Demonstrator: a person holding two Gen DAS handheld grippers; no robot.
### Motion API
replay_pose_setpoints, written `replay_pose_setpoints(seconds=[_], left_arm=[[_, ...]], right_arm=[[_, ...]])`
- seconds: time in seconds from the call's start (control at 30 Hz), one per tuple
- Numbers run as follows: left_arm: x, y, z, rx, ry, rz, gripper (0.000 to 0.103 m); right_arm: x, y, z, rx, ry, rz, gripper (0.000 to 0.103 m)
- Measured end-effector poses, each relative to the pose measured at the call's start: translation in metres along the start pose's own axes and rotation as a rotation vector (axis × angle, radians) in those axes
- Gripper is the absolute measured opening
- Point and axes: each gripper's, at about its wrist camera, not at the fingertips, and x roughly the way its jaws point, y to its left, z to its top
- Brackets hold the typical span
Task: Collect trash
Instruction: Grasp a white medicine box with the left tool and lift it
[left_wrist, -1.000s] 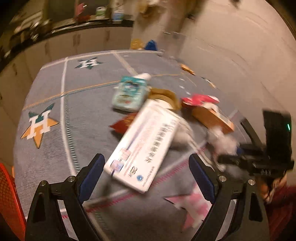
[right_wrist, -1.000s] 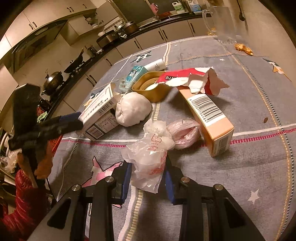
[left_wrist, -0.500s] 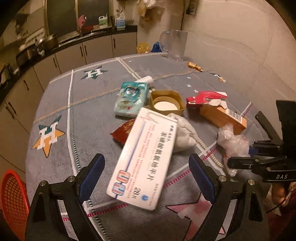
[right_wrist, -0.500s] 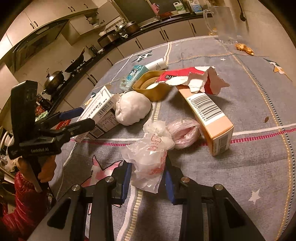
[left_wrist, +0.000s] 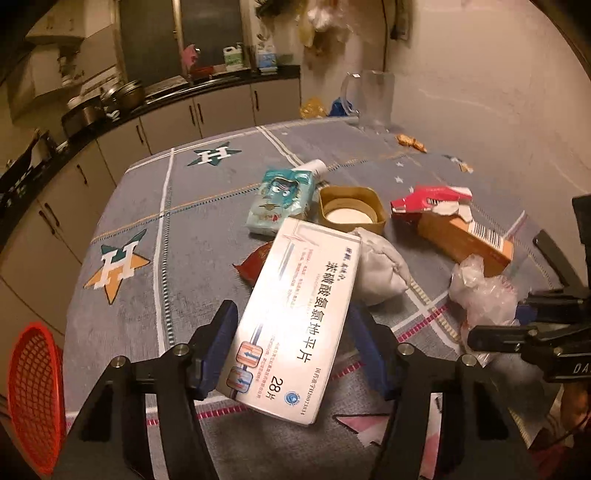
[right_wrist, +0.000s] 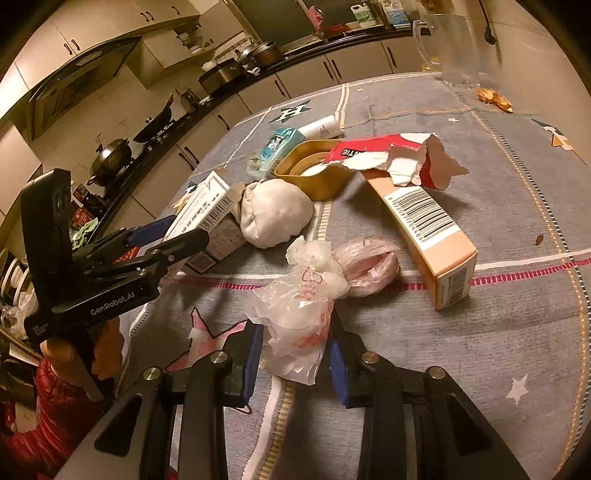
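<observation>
left gripper (left_wrist: 291, 354) clamps the box (left_wrist: 295, 317) at lower centre, light stiff card best held by its long edges, right gripper (right_wrist: 293, 354) pinches the bag (right_wrist: 299, 306) at lower centre, soft, slippery, grab bunched film.

Red wrapper (left_wrist: 255, 263): mostly hidden under white medicine box (left_wrist: 295, 325). Orange basket (left_wrist: 31, 391): cut by left frame edge. Torn carton (right_wrist: 424, 221): small print unreadable.
</observation>
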Motion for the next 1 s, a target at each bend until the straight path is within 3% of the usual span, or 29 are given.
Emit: replay_pose_setpoints(seconds=[0.27, 0.5, 1.0], left_arm=[[-0.030, 0.001, -0.013, -0.100, -0.096, 0.012, 0.058], [-0.048, -0.011, -0.025, -0.102, -0.155, 0.059, 0.058], [-0.055, -0.011, -0.034, -0.126, -0.164, 0.088, 0.058]], right_arm=[[-0.003, 0.010, -0.001, -0.048, -0.025, 0.004, 0.035], [-0.005, 0.028, -0.003, -0.118, -0.060, -0.021, 0.035], [-0.002, 0.029, -0.002, -0.123, -0.053, -0.020, 0.035]])
